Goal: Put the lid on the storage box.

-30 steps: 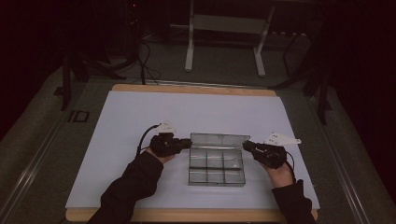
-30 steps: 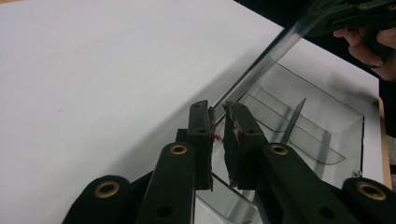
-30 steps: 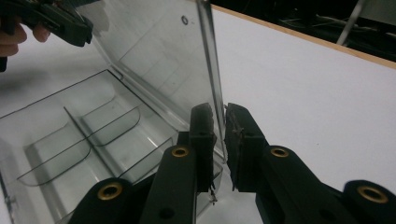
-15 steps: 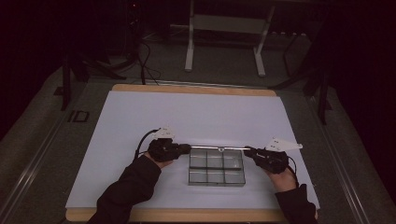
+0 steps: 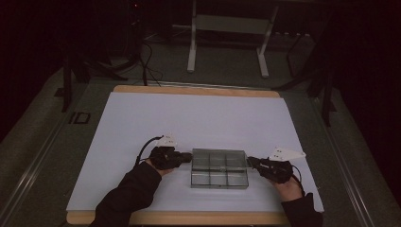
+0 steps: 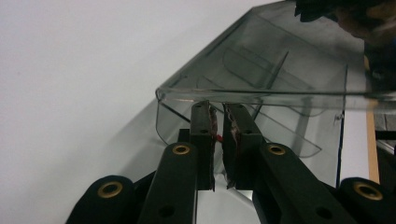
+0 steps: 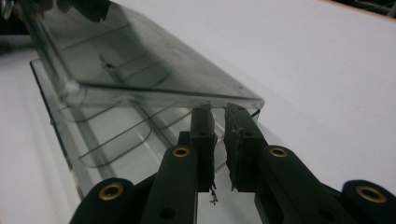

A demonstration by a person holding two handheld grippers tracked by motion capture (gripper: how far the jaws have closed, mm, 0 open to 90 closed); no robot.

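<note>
Looks like lab or recording studio: dark room, white-covered tabletop (image 5: 198,118), metal stand legs (image 5: 227,42) behind, floor cables (image 5: 146,61) (dim surroundings).

In the high view, the clear plastic compartment box with its hinged lid (image 5: 219,168) is too small and dim to tell whether anything lies in its cells. The left black two-jaw gripper (image 5: 185,157) and the right black two-jaw gripper (image 5: 251,162) meet the box's ends there, but their tips are too small to tell whether they pinch plastic. In the left gripper view, the jaw tips pass under the lid's edge (image 6: 261,95), so contact cannot be judged; the box's far end is cut off at the right edge. In the right gripper view, the box (image 7: 140,88) runs off the top left corner, and blur hides the far cells.
</note>
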